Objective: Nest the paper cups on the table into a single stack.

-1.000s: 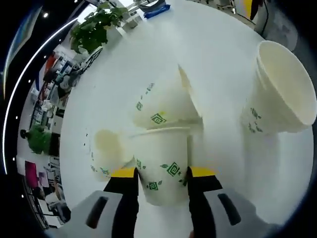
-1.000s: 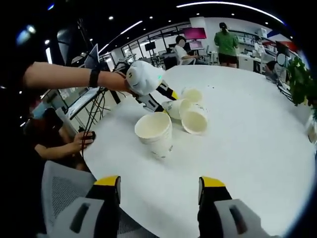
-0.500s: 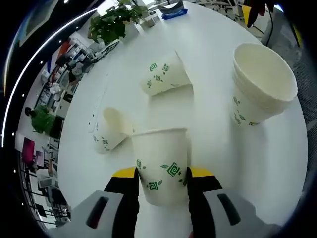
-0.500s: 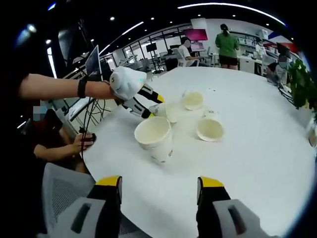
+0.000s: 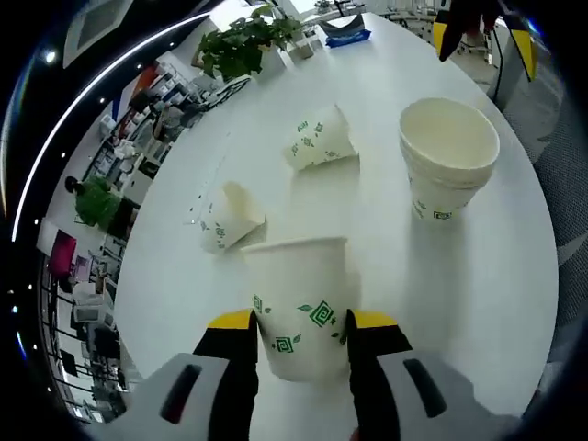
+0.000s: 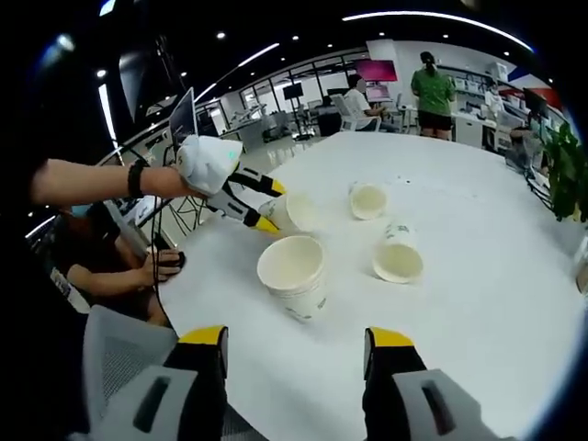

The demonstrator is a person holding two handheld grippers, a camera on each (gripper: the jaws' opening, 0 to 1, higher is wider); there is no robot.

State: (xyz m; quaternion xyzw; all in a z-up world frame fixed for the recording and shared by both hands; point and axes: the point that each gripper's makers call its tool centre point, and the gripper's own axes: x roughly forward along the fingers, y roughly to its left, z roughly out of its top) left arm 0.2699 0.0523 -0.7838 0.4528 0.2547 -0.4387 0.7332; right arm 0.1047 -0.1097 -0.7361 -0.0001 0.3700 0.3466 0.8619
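1. So the left gripper [image 5: 300, 323] has its jaws clamped on a paper cup [image 5: 299, 303], and over the last second it's lifted that cup up and away from the two loose ones it was sitting among. In the left gripper view those used to crowd right behind the held cup; now they look smaller and further off
2. From the left gripper view: one tipped cup [image 5: 228, 217] at about 10 o'clock, another tipped cup [image 5: 321, 140] at 12, and the upright stack [image 5: 447, 158] out at 2 o'clock, all on the white table [image 5: 514, 303]
3. The right gripper [image 6: 296, 351] hangs over the table edge with jaws apart, holding nothing
4. My read: pickup's done, next is carrying the cup over the stack and dropping it in. Two cups still lie on their sides after that
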